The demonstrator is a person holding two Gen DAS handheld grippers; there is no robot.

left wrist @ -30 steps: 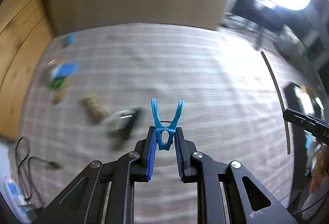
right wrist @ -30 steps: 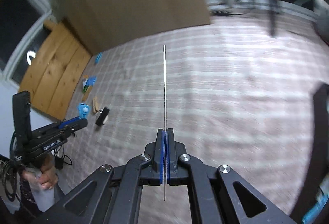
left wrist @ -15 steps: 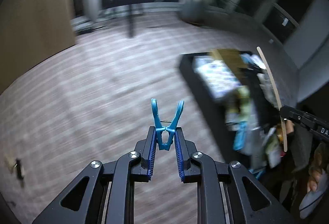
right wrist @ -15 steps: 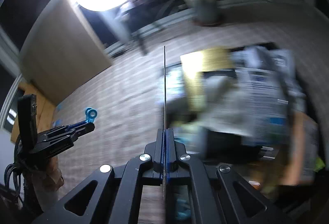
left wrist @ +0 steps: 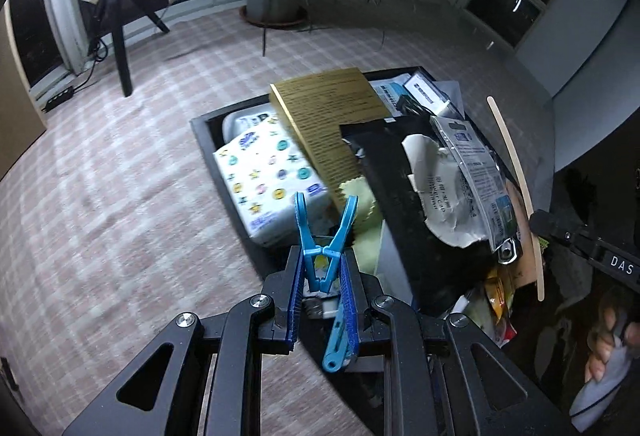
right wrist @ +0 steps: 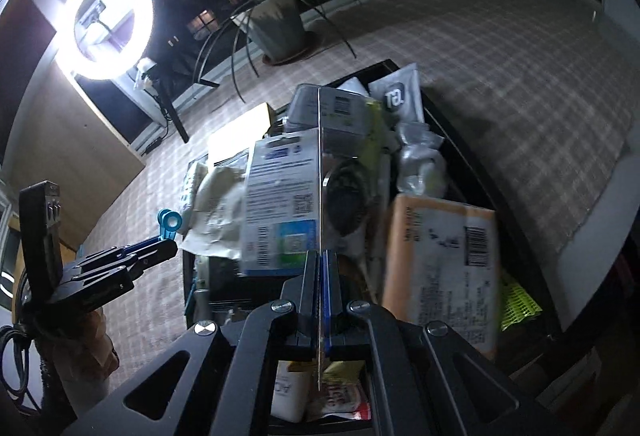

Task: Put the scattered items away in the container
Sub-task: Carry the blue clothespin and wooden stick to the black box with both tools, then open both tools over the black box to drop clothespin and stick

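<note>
Checked carpet spreads under a black container (left wrist: pixel 208 139) crammed with packets. Left tongs (left wrist: pixel 322 300) pinch a blue clothespin (left wrist: pixel 324 248) over its near edge, blue pads pressed to its sides. Right tongs (right wrist: pixel 320 300) are closed tight on a thin wooden stick (right wrist: pixel 320 171) above the packets.

We cannot see the floor of the black container (left wrist: pixel 208 143); heaped packets cover it, and its near end is hidden behind the left tongs (left wrist: pixel 322 288). In the right wrist view the orange packet (right wrist: pixel 440 260) is blurred, its print unreadable. The wooden stick (right wrist: pixel 320 171) shows edge-on there, a mere line. The hand (left wrist: pixel 608 336) is cut off by the edge.
</note>
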